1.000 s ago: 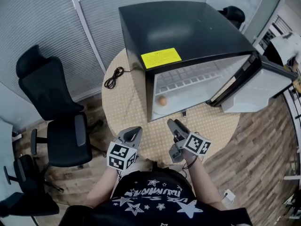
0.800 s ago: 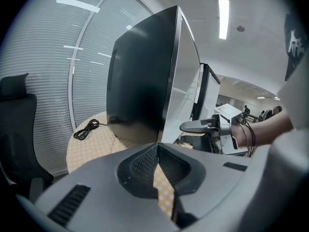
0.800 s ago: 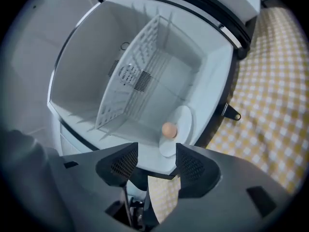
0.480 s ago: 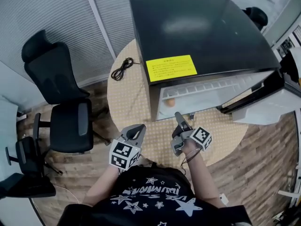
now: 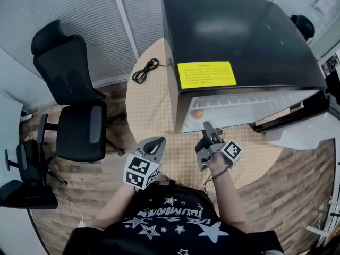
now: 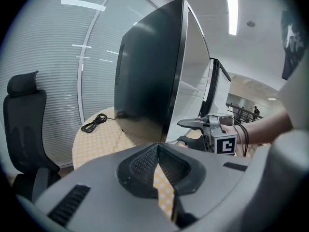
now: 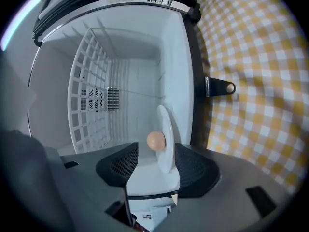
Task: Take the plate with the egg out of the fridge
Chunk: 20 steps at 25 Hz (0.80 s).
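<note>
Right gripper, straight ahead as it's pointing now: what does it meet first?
The white plate carrying the egg, just inside the fridge, lined up between the right gripper's open jaws. The remaining gap is hard to judge.

Wood plank floor under me, brown and grey boards. Round desk ahead of me, yellow checked top, black coiled cable near its far edge. Black office chair on my left, just beside desk; second dark chair further left, low in view. Grey slatted blinds along wall behind. Long ceiling light lit overhead
</note>
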Each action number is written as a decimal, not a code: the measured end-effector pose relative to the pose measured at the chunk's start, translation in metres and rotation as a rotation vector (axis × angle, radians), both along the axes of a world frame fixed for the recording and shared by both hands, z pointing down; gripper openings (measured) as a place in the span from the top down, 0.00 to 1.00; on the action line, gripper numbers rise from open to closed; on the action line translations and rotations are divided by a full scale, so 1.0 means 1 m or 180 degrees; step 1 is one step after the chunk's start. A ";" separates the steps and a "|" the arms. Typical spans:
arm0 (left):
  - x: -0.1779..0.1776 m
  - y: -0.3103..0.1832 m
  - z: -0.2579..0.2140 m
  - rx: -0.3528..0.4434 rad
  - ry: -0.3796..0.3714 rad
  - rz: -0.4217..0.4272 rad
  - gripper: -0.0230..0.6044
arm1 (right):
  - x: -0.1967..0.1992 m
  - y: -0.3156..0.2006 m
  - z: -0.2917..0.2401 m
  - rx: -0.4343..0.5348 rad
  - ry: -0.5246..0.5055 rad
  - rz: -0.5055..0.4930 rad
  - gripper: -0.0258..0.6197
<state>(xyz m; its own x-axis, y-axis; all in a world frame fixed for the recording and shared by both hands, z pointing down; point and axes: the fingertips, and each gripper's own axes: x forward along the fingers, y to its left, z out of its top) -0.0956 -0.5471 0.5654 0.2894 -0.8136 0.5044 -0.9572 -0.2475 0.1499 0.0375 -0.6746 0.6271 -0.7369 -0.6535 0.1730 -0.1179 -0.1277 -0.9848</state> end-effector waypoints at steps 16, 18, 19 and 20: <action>-0.006 0.000 0.001 0.0020 0.0028 -0.0105 0.95 | -0.005 -0.003 0.023 -0.0122 0.0477 -0.0024 0.88; -0.006 0.000 0.002 0.0007 0.0033 -0.0097 0.95 | -0.005 -0.003 0.023 -0.0119 0.0485 0.0010 0.88; -0.006 0.001 0.003 0.0000 0.0036 -0.0094 0.95 | -0.004 -0.004 0.023 -0.0118 0.0499 0.0023 0.88; -0.006 0.002 0.004 -0.0006 0.0039 -0.0092 0.95 | -0.004 -0.004 0.024 -0.0110 0.0523 0.0031 0.89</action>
